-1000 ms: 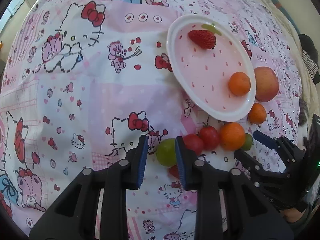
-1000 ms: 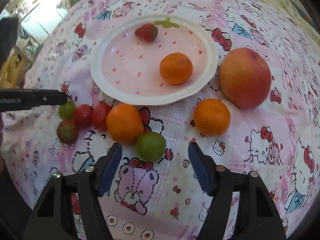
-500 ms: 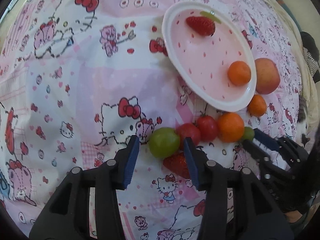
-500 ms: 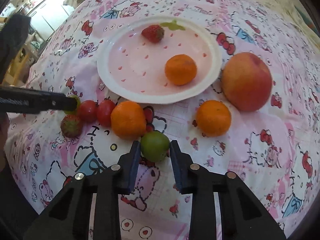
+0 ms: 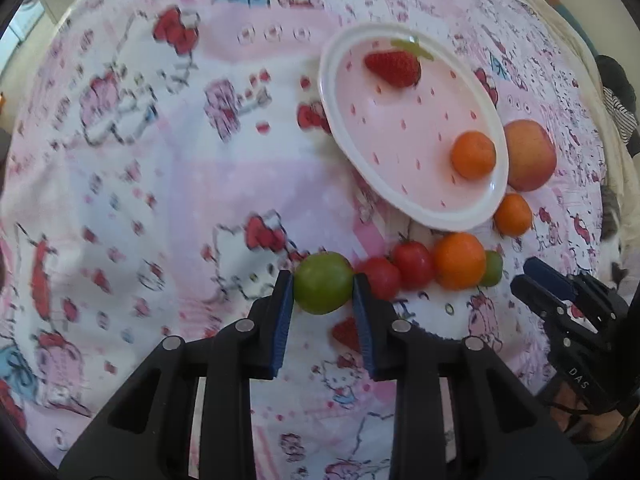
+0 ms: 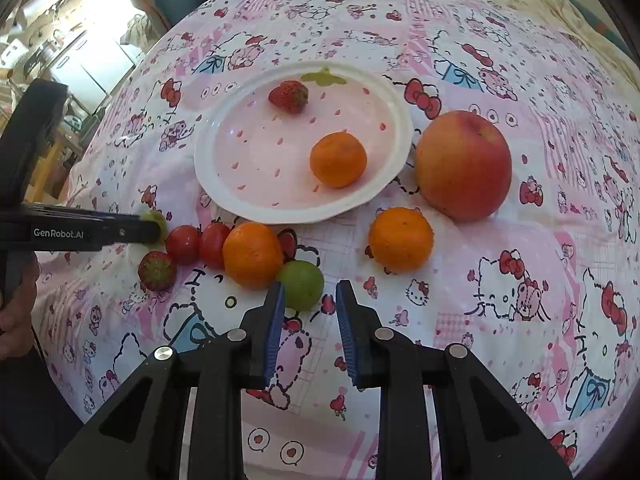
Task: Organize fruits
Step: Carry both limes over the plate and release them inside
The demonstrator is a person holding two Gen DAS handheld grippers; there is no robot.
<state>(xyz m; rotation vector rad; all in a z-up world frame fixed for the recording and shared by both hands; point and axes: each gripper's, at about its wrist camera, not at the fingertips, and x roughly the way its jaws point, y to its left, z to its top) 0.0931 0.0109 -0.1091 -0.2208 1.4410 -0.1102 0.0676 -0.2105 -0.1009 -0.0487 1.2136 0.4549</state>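
green fruit (image 5: 323,282) pinched in left claw (image 5: 323,289); strawberry (image 5: 394,68), orange (image 5: 473,155) on plate (image 5: 416,210).

cloth (image 6: 500,288) | plate (image 6: 224,196) | apple (image 6: 464,164) | tangerines (image 6: 400,238) | tomatoes (image 6: 183,244)

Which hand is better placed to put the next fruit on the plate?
Left. The left gripper is clamped on a green fruit, with the plate just ahead. The right gripper is shut and looks empty; the other green fruit lies on the cloth.
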